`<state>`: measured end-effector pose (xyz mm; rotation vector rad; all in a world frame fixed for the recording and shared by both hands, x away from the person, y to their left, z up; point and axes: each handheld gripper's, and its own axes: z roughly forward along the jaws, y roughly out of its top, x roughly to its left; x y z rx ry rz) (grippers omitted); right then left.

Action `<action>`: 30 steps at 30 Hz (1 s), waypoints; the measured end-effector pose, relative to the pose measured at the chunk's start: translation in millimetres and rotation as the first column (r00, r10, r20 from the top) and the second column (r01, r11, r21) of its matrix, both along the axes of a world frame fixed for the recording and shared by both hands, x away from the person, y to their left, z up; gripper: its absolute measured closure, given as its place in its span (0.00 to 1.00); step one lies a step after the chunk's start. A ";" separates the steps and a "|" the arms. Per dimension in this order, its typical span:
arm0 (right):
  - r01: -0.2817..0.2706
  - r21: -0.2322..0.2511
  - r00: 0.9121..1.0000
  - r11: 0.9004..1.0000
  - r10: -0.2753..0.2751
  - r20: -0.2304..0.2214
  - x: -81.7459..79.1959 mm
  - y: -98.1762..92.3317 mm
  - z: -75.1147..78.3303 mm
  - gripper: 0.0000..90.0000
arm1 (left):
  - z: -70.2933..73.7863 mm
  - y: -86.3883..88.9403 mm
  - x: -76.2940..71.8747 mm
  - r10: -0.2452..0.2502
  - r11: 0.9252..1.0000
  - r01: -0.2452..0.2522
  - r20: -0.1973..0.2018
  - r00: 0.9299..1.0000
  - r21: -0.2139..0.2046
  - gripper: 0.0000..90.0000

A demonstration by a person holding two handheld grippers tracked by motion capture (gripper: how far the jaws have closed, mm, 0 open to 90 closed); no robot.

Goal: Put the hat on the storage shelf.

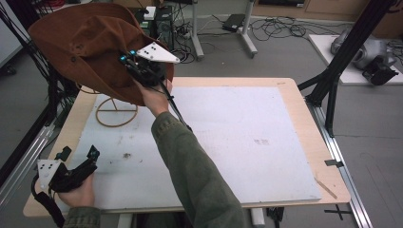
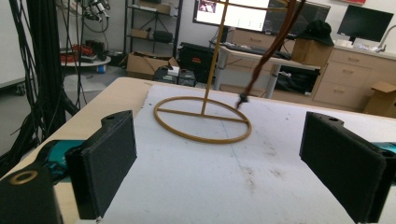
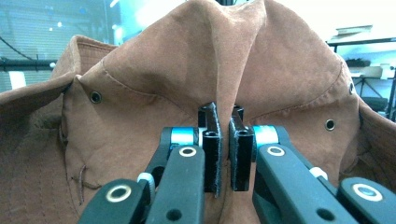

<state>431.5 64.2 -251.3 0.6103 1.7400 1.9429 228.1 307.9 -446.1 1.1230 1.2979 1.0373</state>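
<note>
My right claw (image 3: 223, 149) is pinched tight on a fold of the brown hat (image 1: 90, 45), the cloth bunched between the two pads in the right gripper view. I hold the hat up in the air over the far left corner of the surface (image 1: 237, 142), its crown hanging from the grip and its brim spread wide around it.

The wire hat stand (image 2: 201, 116) is what the coming move turns on, as I judge it. Its round base lies flat on the surface and its thin post rises straight up, so its long axis is vertical. In the high view the stand's ring (image 1: 116, 113) shows just below and a little left of the raised hat, so the hat should have to come down over the top of the post. The hat's cord dangles beside the post in the left gripper view.

My left claw (image 1: 78, 159) rests near the close left edge of the surface, jaws spread wide with nothing between them, pointing toward the stand but well apart from it. The right hand is the nearer one.

The surface is a white sheet on a pale wood top, slightly smudged. Beyond it are cables, desks, monitors, boxes and a black frame.
</note>
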 end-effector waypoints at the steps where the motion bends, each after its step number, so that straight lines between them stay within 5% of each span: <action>1: 0.000 0.003 1.000 1.000 0.000 -0.001 1.9 4.7 0.6 0.97 | 0.0 0.6 0.0 0.002 1.000 -0.002 0.003 1.000 -0.003 0.12; 16: 0.008 0.008 1.000 1.000 -0.008 0.011 24.2 45.8 18.8 0.96 | -0.4 1.6 2.2 -0.001 1.000 0.001 0.008 1.000 -0.008 0.12; 30: -0.018 -0.077 0.999 0.997 0.015 -0.043 29.1 72.9 -10.1 0.96 | 0.1 3.3 1.9 0.002 1.000 -0.002 0.012 1.000 -0.013 0.12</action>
